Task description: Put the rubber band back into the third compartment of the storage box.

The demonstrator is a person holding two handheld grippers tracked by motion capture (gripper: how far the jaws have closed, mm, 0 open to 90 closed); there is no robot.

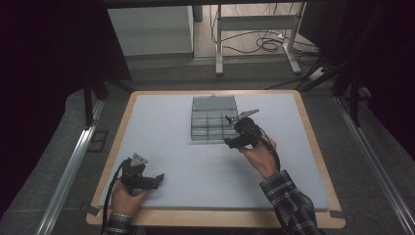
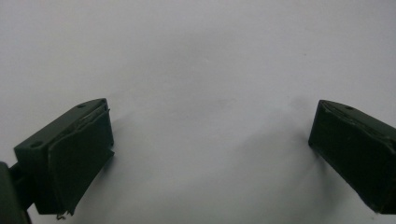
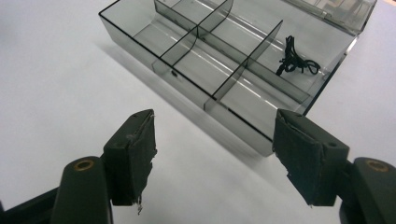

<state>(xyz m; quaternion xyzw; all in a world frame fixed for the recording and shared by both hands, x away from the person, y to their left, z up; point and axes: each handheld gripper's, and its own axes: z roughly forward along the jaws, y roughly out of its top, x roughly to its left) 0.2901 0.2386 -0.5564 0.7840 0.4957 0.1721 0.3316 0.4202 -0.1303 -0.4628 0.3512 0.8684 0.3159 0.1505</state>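
Smoky clear plastic is forming the box (image 3: pixel 219 60), sitting at upper centre of the right gripper view with its far lid cut off and a black tangle (image 3: pixel 294 60) blurring in one compartment, while both the right gripper (image 3: pixel 215 154) and left gripper (image 2: pixel 210 154) are gaping empty over the white mat (image 2: pixel 196 56).

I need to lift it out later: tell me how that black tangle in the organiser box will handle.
The black tangle is thin looped cord, so probably floppy and very light. It may snag on the box's dividers or slip from wide jaws.
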